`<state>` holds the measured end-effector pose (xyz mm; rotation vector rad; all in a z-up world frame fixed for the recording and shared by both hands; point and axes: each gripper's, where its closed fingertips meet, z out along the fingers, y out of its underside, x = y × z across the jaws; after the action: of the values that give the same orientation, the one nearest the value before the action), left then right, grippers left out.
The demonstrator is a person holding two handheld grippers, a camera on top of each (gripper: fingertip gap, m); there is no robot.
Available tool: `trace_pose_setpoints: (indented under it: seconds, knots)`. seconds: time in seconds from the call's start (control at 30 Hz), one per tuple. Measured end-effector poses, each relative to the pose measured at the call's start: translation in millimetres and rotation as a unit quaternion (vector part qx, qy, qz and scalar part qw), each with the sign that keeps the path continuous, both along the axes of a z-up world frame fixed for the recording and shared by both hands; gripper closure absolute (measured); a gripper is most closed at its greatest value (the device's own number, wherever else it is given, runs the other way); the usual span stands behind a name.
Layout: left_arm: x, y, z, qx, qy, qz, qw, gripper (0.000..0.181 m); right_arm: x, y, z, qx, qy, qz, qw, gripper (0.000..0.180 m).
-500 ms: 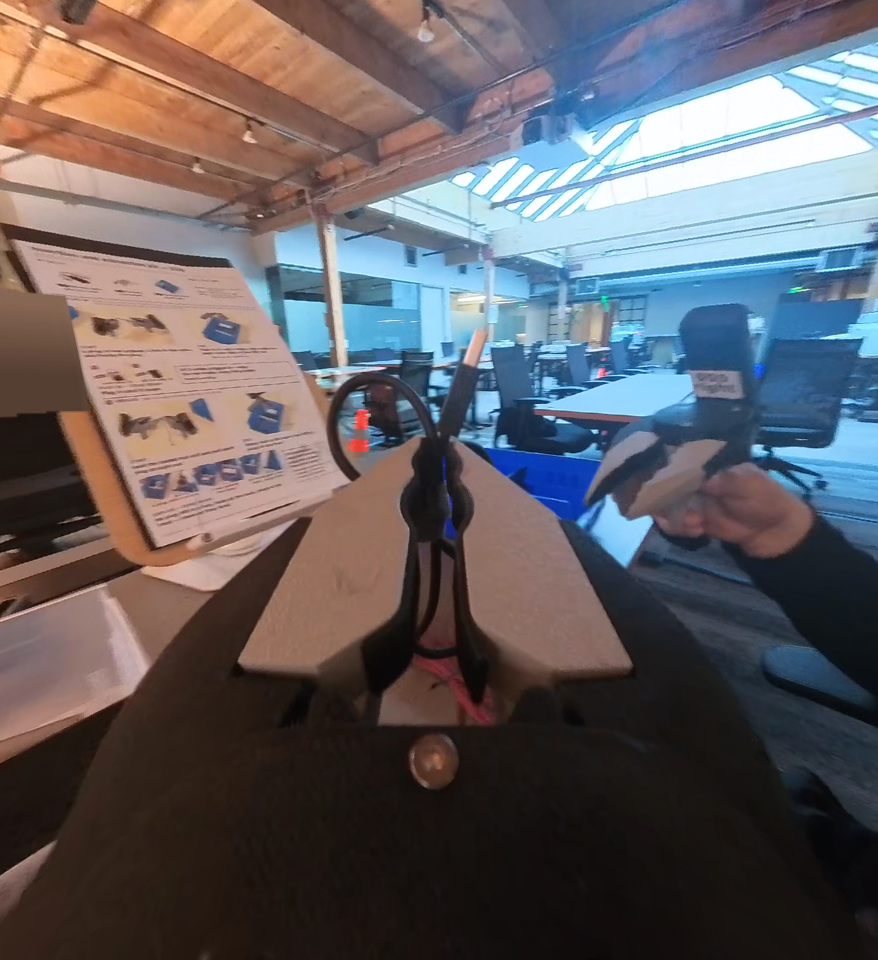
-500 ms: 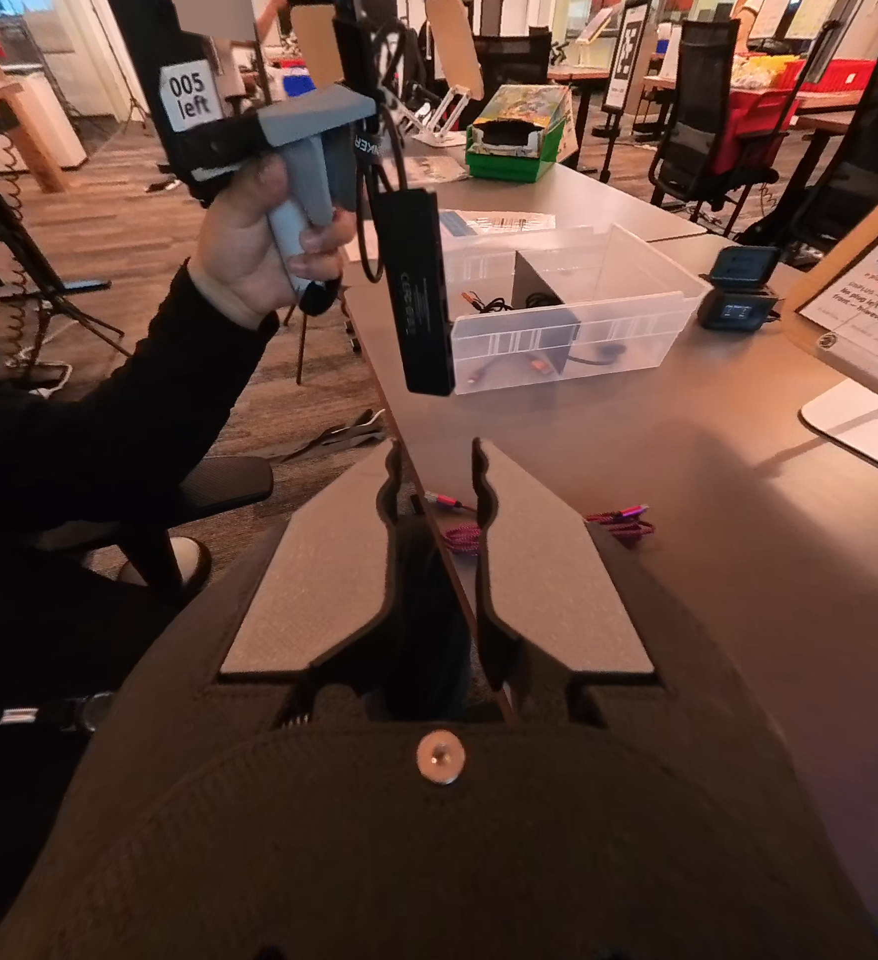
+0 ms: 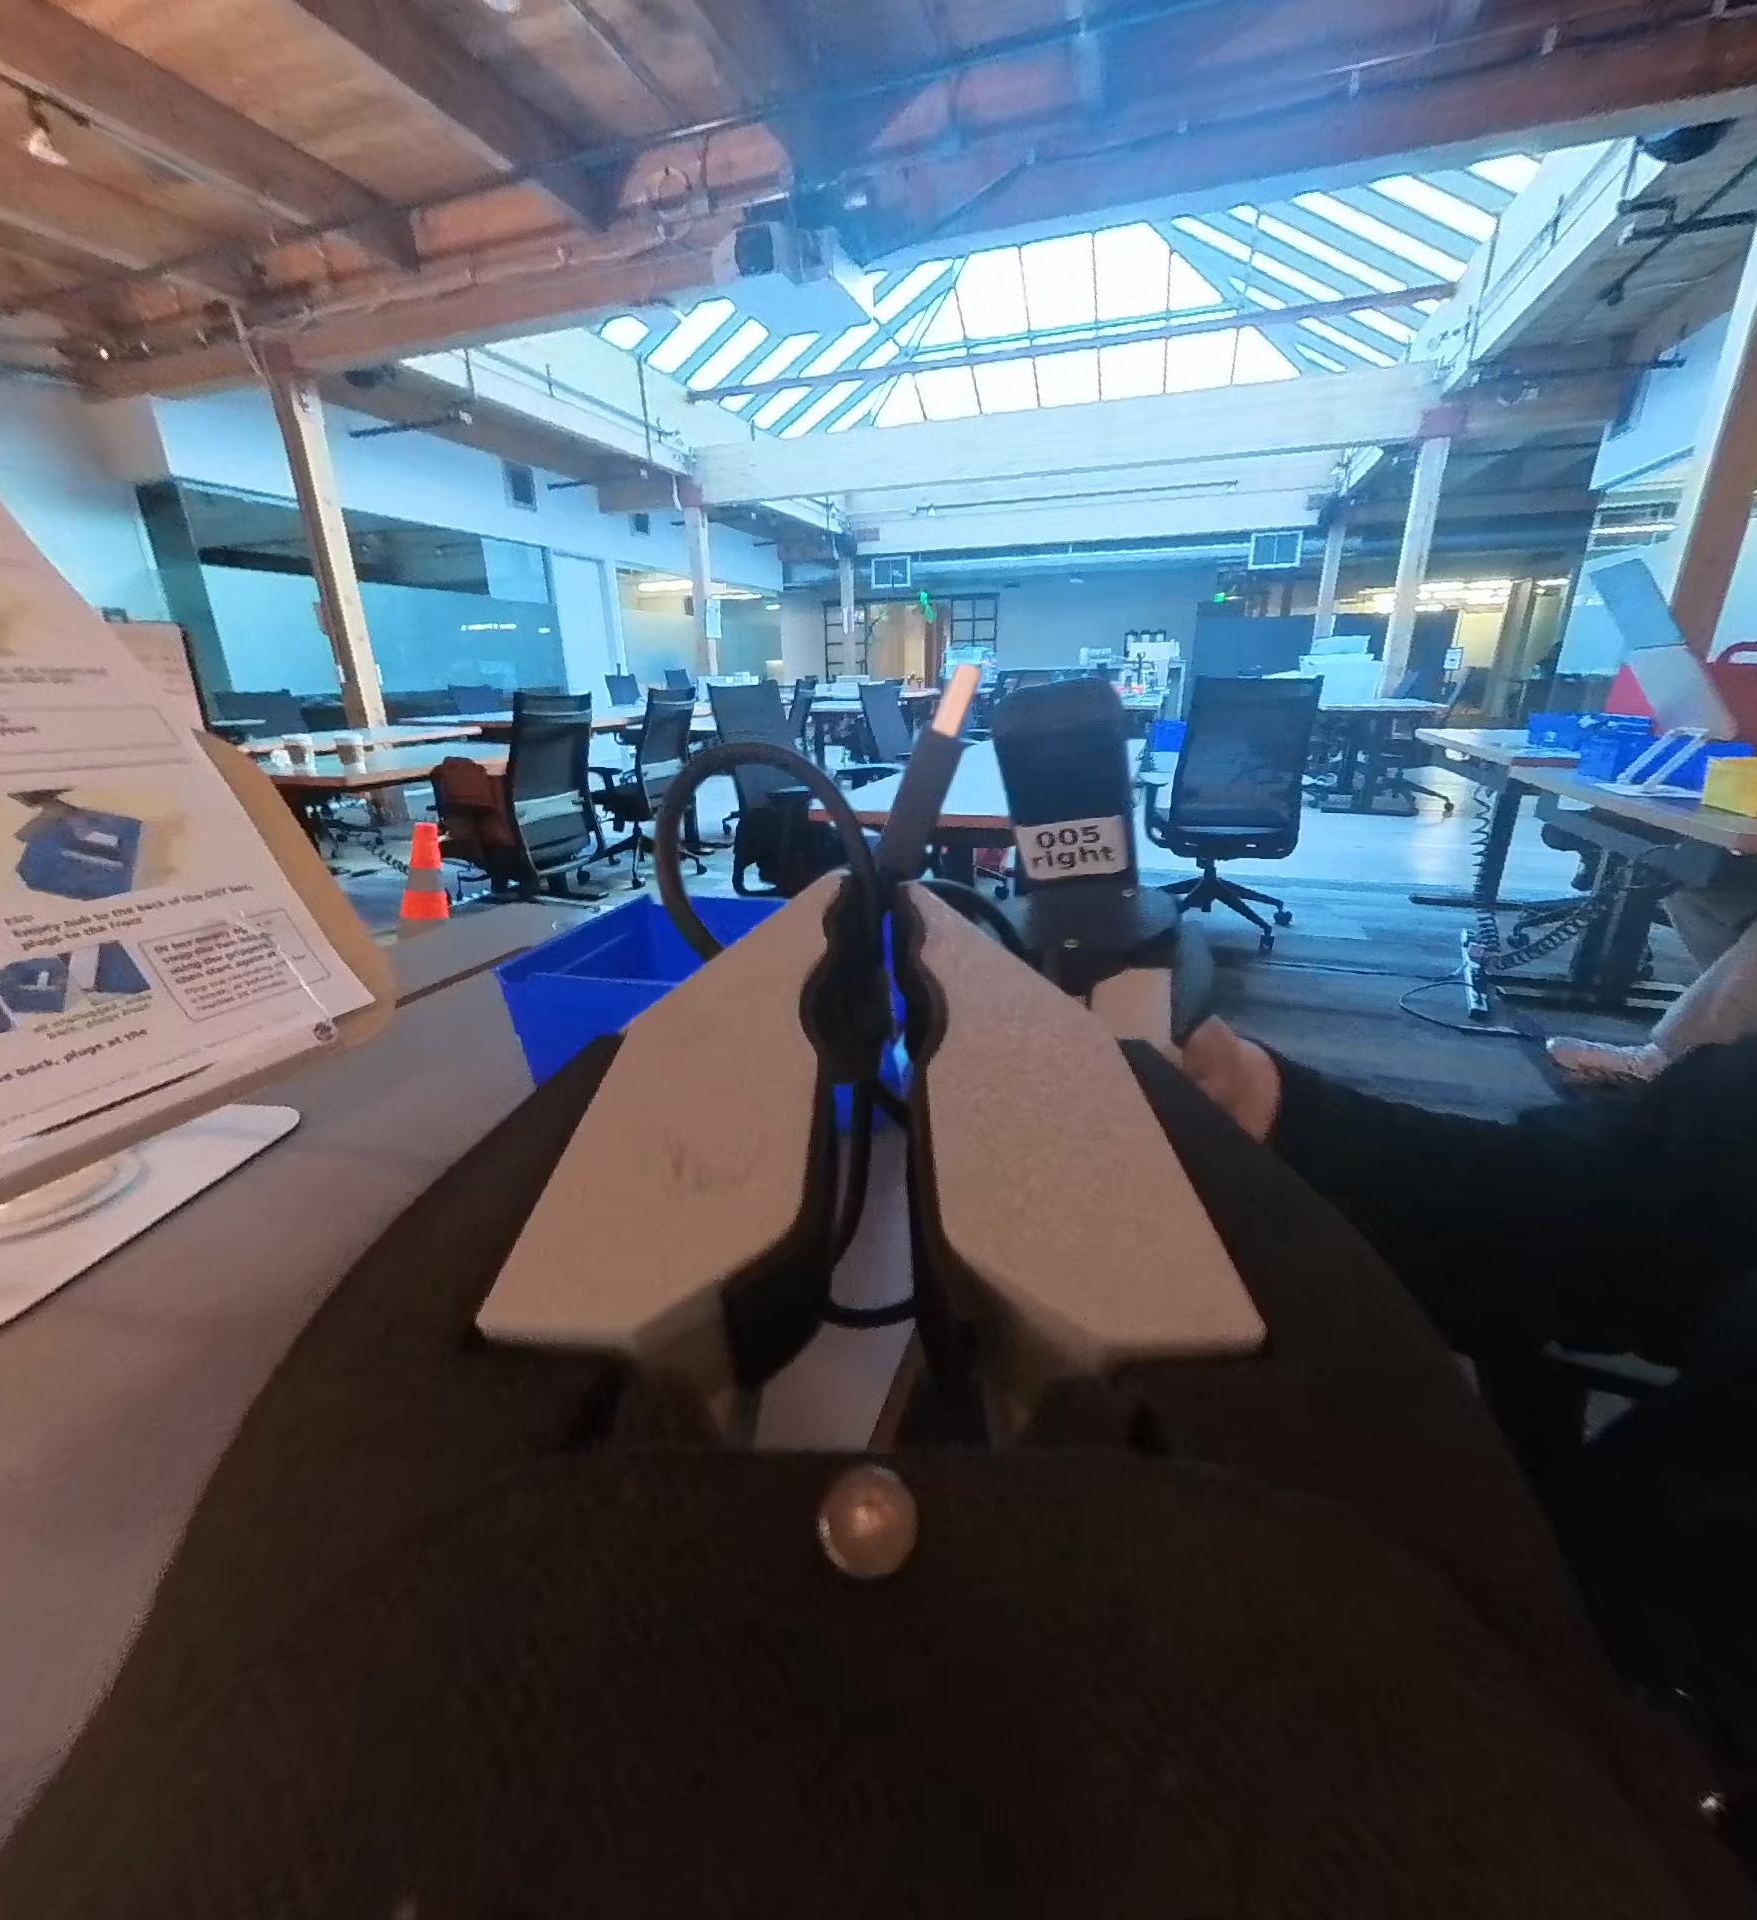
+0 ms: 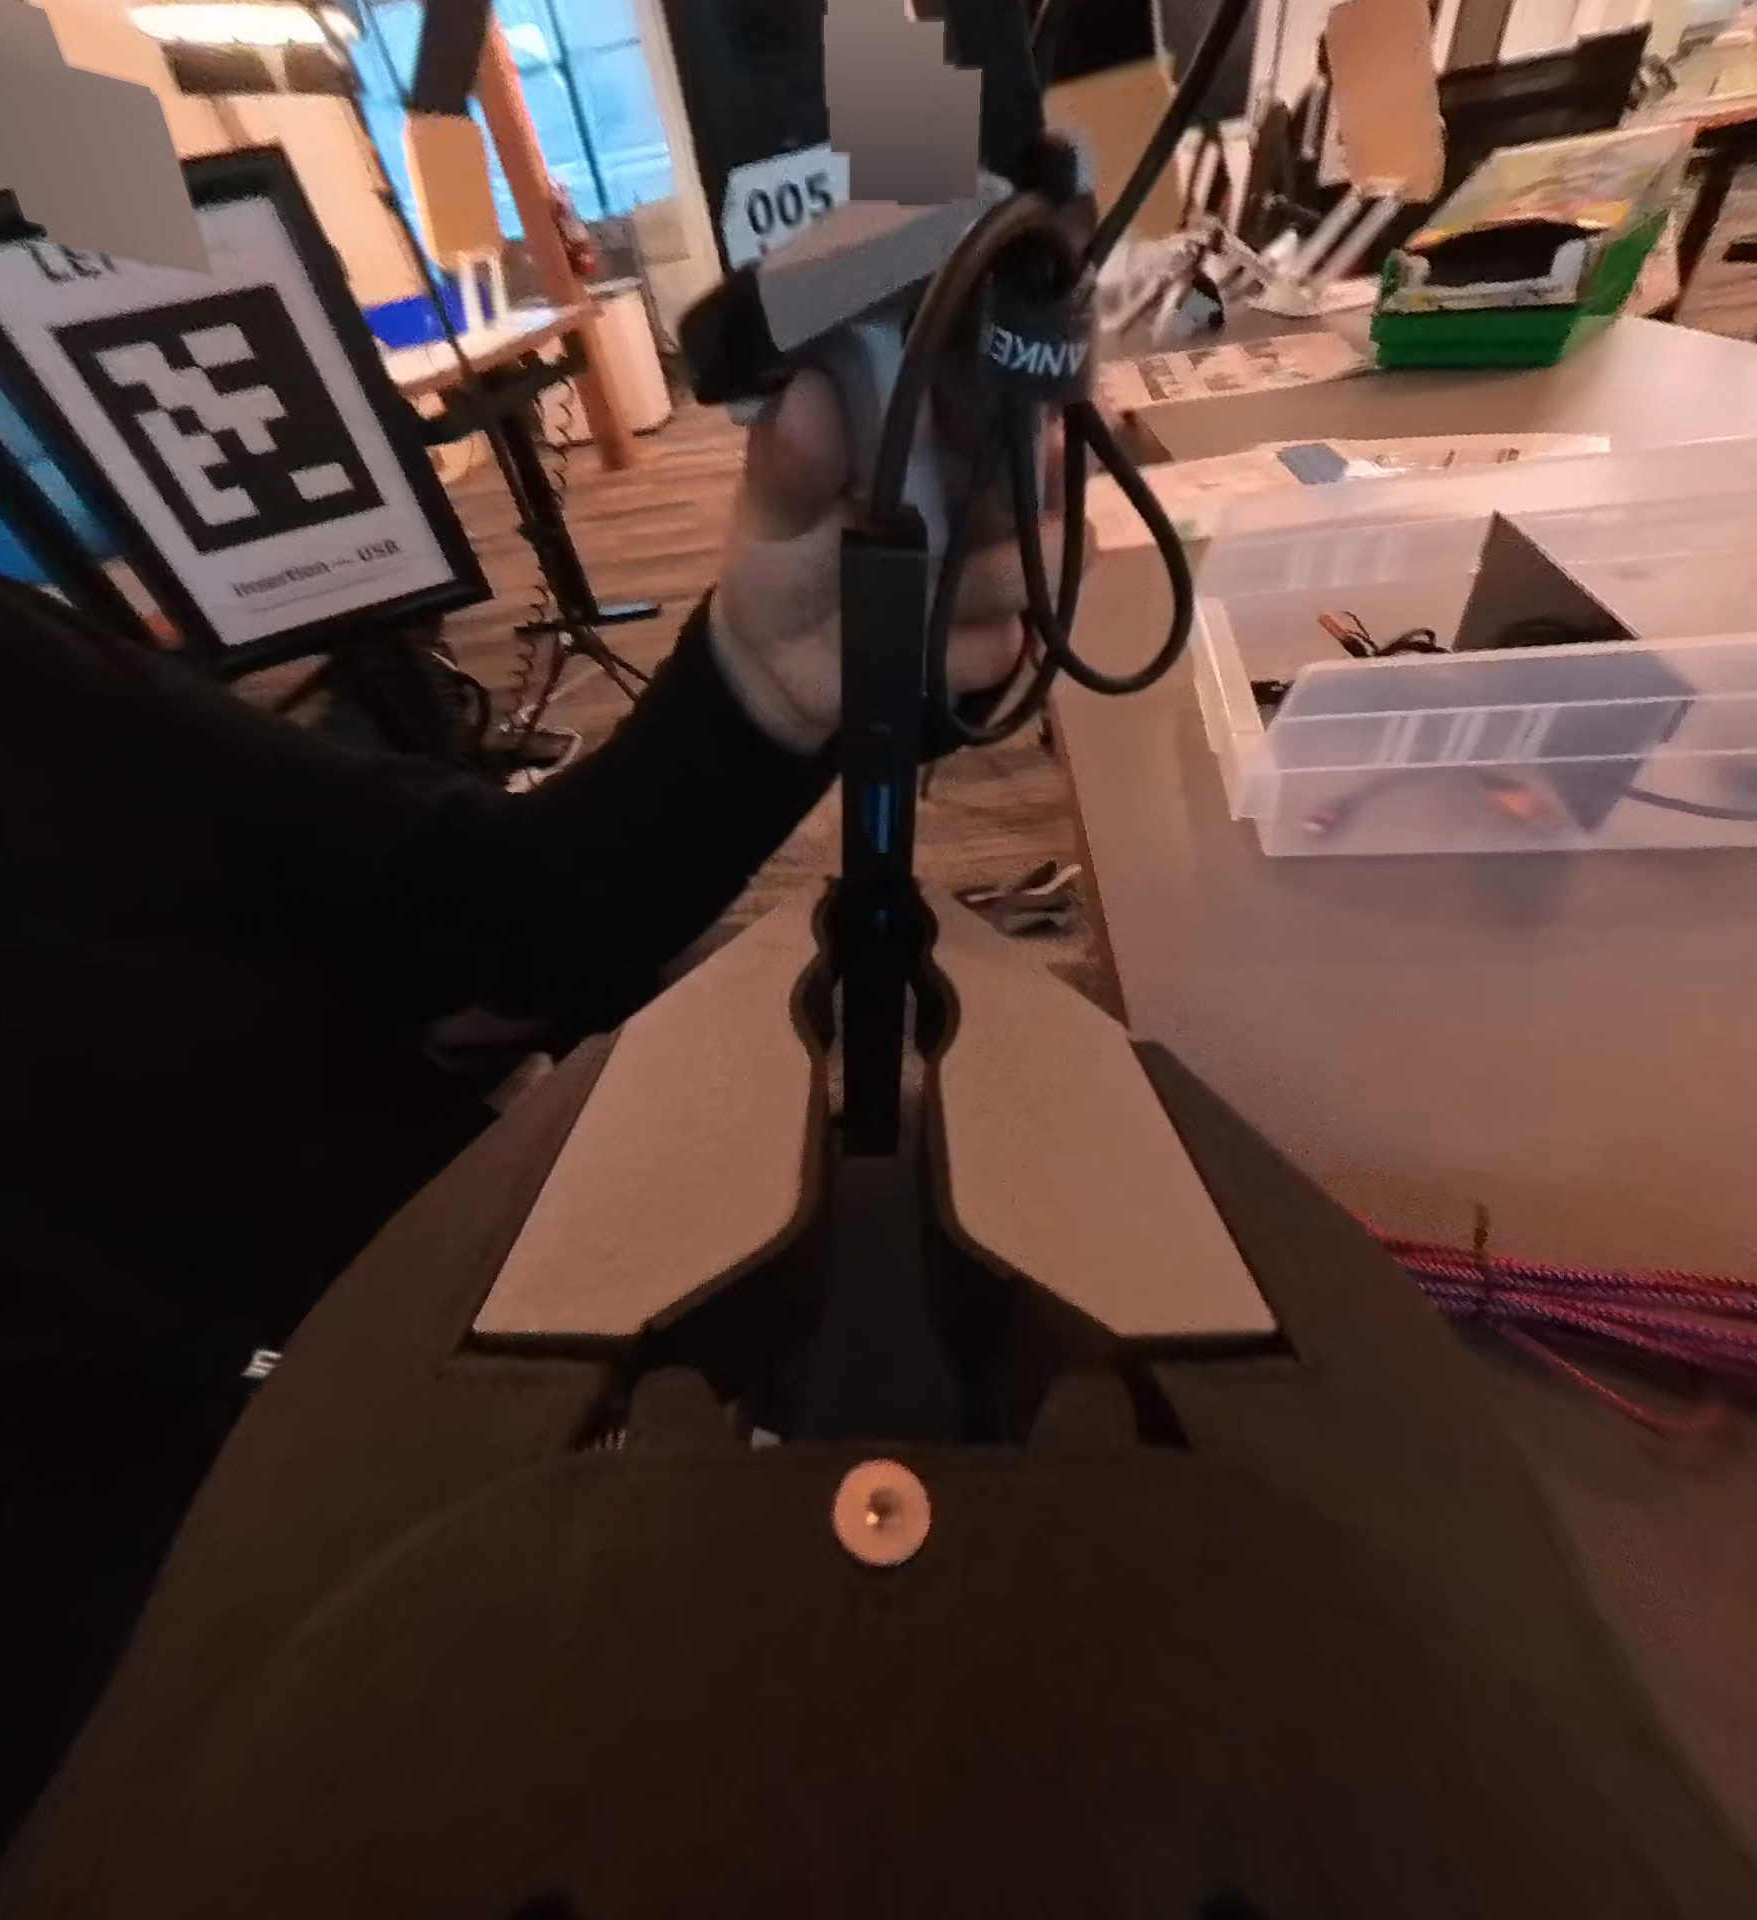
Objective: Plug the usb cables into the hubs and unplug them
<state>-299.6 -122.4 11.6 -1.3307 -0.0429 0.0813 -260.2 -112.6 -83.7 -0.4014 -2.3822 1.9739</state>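
Hub [image 4: 879, 831]: black bar, centre of the right wrist view, hanging by its black cord [image 3: 749, 821] from the left tool [image 3: 872, 914], which is clenched on that cord. Half a second ago it hung clear; its lower end now sits between the right tool's [image 4: 876, 940] fingers, grip uncertain. Right view alone shows magenta cable [image 4: 1622, 1309] on bench [image 4: 1425, 1039], clear bin [image 4: 1476, 748]. Left view alone shows blue bin [image 3: 593, 987].

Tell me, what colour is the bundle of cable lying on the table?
Pink and purple braided cable, seen best in the right wrist view.
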Motion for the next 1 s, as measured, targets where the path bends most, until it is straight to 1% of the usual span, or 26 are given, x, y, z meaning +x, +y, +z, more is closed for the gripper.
trace_pose_setpoints:
  seconds: [0.07,0.1,0.13,0.17,0.23,0.3,0.37,0.4,0.43,0.47,0.5,0.57,0.63,0.67,0.7,0.77,0.8,0.9,0.93,1.0]
  knots:
    - [-12,0,-8,-0.021,-0.017,0.027,0.999,0.177,-14,8,-6,0.034,0.013,-0.049,0.998,0.171]
    - [-23,-1,-14,-0.037,-0.025,0.055,0.997,0.176,-22,15,-7,0.045,0.019,-0.079,0.996,0.172]
    - [-36,-5,-21,-0.058,-0.029,0.096,0.993,0.171,-28,21,-6,0.045,0.018,-0.099,0.994,0.171]
    - [-49,-9,-29,-0.081,-0.025,0.140,0.986,0.160,-31,26,-3,0.037,0.007,-0.111,0.993,0.172]
    - [-63,-18,-37,-0.125,0.015,0.212,0.969,0.136,-38,37,1,0.011,-0.030,-0.127,0.991,0.171]
    - [-58,-19,-39,-0.161,0.086,0.244,0.952,0.133,-46,47,4,-0.024,-0.066,-0.140,0.988,0.172]
    - [-49,-12,-39,-0.187,0.164,0.269,0.930,0.129,-50,53,5,-0.060,-0.108,-0.131,0.984,0.172]
    - [-46,-6,-42,-0.203,0.207,0.283,0.914,0.127,-50,54,5,-0.078,-0.131,-0.120,0.981,0.172]
    - [-43,0,-47,-0.224,0.252,0.292,0.895,0.135,-49,55,6,-0.093,-0.154,-0.108,0.978,0.172]
    - [-40,8,-52,-0.235,0.300,0.298,0.875,0.139,-48,54,6,-0.107,-0.175,-0.097,0.974,0.172]
    - [-35,15,-53,-0.228,0.347,0.302,0.858,0.139,-48,54,5,-0.116,-0.195,-0.087,0.970,0.172]
    - [-22,32,-66,-0.223,0.439,0.287,0.822,0.138,-45,52,1,-0.116,-0.226,-0.073,0.965,0.172]
    - [-19,42,-85,-0.256,0.507,0.285,0.772,0.136,-44,49,-3,-0.106,-0.240,-0.068,0.963,0.172]
    - [-20,46,-92,-0.270,0.528,0.288,0.752,0.136,-42,47,-5,-0.101,-0.246,-0.061,0.962,0.172]
    - [-21,49,-95,-0.276,0.540,0.293,0.740,0.136,-38,45,-6,-0.097,-0.253,-0.050,0.961,0.172]
    - [-21,51,-88,-0.253,0.555,0.323,0.723,0.145,-33,41,-6,-0.097,-0.270,-0.030,0.957,0.172]
    - [-18,52,-82,-0.231,0.576,0.338,0.708,0.142,-30,40,-6,-0.101,-0.278,-0.018,0.955,0.172]
    - [-4,56,-74,-0.190,0.651,0.373,0.633,0.146,-23,37,-6,-0.102,-0.296,0.007,0.950,0.171]
    - [-3,57,-72,-0.179,0.661,0.383,0.620,0.146,-23,38,-4,-0.106,-0.298,0.008,0.949,0.171]
    - [-2,60,-75,-0.176,0.667,0.380,0.616,0.144,-25,40,-6,-0.100,-0.297,0.000,0.950,0.172]
